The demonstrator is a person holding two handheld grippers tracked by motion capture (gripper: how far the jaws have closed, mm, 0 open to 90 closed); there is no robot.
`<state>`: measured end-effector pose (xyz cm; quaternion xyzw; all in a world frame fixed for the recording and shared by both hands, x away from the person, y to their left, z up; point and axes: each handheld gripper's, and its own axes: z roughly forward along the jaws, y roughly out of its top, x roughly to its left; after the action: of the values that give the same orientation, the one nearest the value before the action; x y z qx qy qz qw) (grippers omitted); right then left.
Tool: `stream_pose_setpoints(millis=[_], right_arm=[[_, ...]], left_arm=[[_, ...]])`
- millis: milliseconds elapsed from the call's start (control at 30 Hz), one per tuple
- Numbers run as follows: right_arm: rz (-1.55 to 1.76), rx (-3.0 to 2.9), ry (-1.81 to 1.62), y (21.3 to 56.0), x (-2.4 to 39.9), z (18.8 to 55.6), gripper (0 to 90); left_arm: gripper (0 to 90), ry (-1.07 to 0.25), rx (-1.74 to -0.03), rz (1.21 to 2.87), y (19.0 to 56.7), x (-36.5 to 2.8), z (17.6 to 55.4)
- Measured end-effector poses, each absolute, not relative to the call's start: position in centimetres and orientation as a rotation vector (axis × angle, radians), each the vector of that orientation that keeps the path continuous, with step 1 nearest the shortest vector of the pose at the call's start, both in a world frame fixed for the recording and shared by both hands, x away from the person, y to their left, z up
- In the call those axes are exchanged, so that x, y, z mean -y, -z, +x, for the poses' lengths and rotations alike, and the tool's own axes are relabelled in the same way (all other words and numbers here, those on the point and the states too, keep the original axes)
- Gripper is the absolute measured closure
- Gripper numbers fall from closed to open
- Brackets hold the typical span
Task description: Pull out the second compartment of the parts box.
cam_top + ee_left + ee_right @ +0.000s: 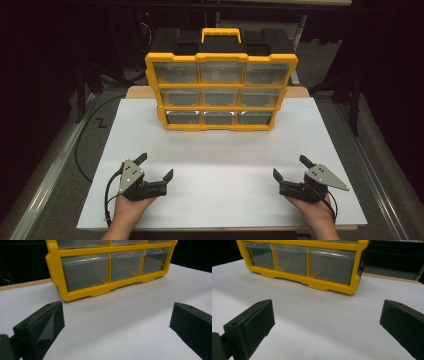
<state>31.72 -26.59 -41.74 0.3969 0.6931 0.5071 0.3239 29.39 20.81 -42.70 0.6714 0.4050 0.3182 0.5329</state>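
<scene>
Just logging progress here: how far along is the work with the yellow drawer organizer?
Nothing looks done: all nine clear drawers sit closed in the yellow organizer. Nothing is in hand; the left hand-held gripper and right hand-held gripper rest open on the white table, apart from it. Reaching for a drawer is still left.

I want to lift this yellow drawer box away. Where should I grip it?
Take the yellow handle on top of the drawer box, coming from above. It arches up over the upright box, leaving a gap for a jaw; the drawer fronts offer nothing to grip.
</scene>
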Motion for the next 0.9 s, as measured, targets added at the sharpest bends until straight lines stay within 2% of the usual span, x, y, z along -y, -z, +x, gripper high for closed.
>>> stream_pose_setpoints(millis=[633, 900], right_arm=[[1.006, -1.836, -1.296, 41.6, 24.9, 32.8, 1.0], [1.023, -1.852, -1.251, 41.6, 23.9, 35.5, 1.0]], left_arm=[[0.4, -0.747, -0.969, 1.617, 42.9, -20.7, 29.7], [0.4, -0.747, -0.968, 1.625, 43.0, -20.6, 29.8]])
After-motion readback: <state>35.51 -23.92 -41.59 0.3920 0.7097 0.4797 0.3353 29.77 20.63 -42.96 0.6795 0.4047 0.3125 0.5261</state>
